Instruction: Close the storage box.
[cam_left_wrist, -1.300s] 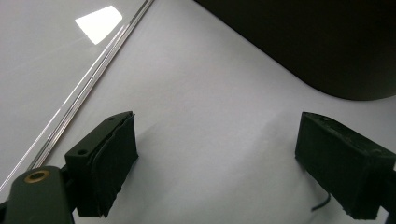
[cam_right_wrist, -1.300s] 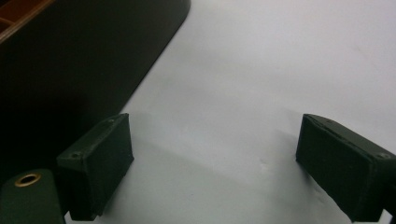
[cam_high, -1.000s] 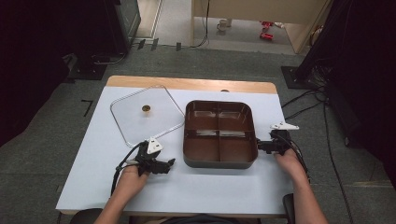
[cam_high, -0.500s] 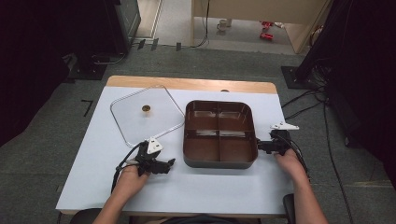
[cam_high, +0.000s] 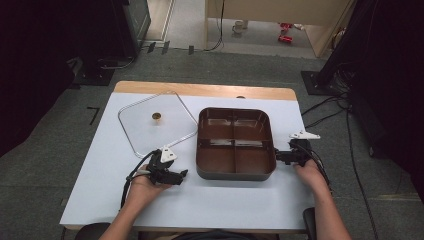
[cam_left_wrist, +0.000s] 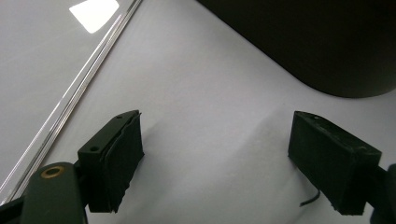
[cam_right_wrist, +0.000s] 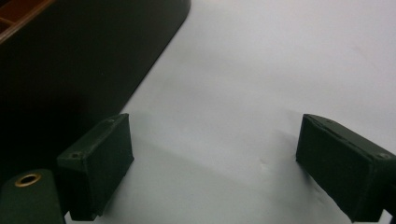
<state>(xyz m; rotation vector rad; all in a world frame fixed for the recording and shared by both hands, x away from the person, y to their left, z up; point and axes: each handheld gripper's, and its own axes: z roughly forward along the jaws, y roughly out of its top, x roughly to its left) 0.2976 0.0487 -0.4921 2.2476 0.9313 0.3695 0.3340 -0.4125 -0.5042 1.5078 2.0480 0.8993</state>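
1. White laminate tabletop (cam_high: 210, 205) with a pale wooden far edge carries everything; grey carpet surrounds it, and beyond lie cables, dark equipment stands and a lit doorway.
2. Two hand-held grippers rest at the near side. The left gripper (cam_high: 181, 175) has just been closing a little, yet its jaws stand wide with bare table between them.
3. The right gripper (cam_high: 278, 156) sits just beside the tray's right wall, jaws spread and holding nothing.
4. One dark brown rounded-square plastic tray (cam_high: 235, 172) sits mid-table between the grippers. Its four compartments look empty.
5. One clear square lid with a small brass knob (cam_high: 156, 116) lies flat, left of the tray and farther back, its corner beside the tray's left edge.
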